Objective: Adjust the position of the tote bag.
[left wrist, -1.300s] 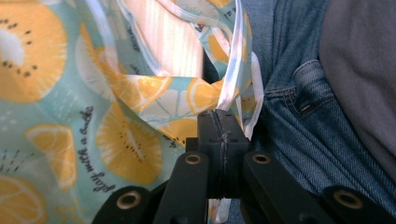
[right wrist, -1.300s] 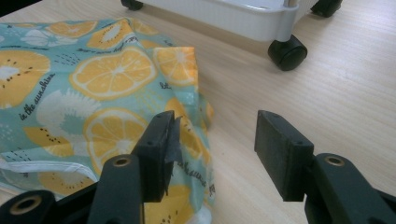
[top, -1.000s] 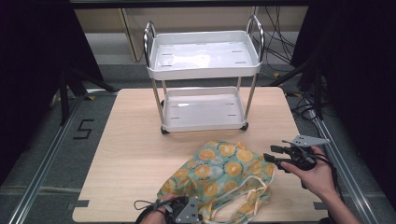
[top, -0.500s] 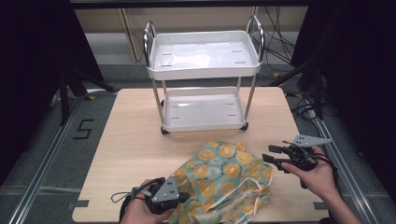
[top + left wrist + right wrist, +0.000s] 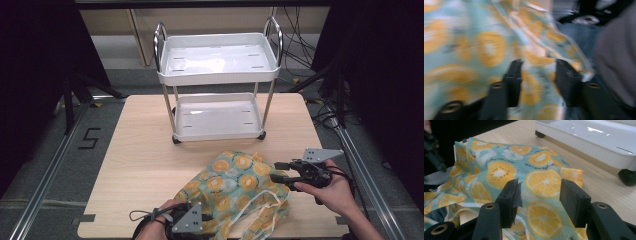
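2 grippers work a fruit-print cloth bag (image 5: 235, 187) lying crumpled on the wooden table (image 5: 145, 160), near its front edge, in front of a white 2-tier trolley (image 5: 217, 70).

The right gripper (image 5: 279, 171) sits at the bag's right edge, jaws about half open, cloth between them but not pinched.

The left gripper (image 5: 192, 220) is at the bag's near-left corner. Its jaws have just been opening and now stand apart with cloth between them; its own view is blurred, so contact with the pads is hard to make out.

The high view cuts off the left hand at its bottom edge.

Compared with 1 second earlier, the bag is spread a little wider.
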The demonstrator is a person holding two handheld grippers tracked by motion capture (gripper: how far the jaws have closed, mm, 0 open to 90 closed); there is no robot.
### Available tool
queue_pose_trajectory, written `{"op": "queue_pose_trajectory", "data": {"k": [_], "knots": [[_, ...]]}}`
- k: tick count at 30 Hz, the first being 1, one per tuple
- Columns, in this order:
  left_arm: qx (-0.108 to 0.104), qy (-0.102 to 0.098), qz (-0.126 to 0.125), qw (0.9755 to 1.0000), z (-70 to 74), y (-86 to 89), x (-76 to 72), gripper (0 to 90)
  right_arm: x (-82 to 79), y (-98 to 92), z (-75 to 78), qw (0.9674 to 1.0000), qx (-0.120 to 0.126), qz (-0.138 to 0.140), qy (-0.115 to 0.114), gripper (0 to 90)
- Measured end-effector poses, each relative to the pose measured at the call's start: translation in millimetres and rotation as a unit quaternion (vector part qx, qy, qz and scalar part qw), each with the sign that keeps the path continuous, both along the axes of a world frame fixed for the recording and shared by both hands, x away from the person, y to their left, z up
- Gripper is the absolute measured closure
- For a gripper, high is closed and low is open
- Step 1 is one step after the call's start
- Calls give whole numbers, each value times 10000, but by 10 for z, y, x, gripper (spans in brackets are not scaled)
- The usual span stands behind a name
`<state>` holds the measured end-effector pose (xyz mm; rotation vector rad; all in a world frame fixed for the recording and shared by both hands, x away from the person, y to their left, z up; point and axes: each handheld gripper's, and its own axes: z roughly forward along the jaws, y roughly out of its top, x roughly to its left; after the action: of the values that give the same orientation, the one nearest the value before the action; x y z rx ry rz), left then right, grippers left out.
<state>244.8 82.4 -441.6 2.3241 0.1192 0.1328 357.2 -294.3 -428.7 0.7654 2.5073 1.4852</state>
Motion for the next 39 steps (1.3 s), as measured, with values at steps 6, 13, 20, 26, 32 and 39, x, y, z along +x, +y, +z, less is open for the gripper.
{"op": "queue_pose_trajectory", "data": {"k": [6, 13, 20, 26, 32, 39], "knots": [[440, -132, -565, 9973, -113, -133, -95, 282, 7, -30, -24, 9999, 41, -129, 44, 497], [1109, -439, -780, 9898, -342, -230, -142, 206, 33, -42, -41, 10000, 21, -88, 13, 496], [634, -443, -379, 9963, -277, -164, 10, 669, 17, -53, -51, 9997, 73, -192, 123, 497], [233, -147, 39, 9996, -206, -68, 95, 875, 30, -78, -78, 9995, 83, -248, 149, 499], [-211, -11, 407, 9989, -132, 21, 157, 888, 34, -119, -112, 9991, 147, -374, 140, 504], [-499, 13, 649, 9966, -47, 101, 207, 890, 38, -165, -111, 9985, 258, -464, 156, 504]]}}
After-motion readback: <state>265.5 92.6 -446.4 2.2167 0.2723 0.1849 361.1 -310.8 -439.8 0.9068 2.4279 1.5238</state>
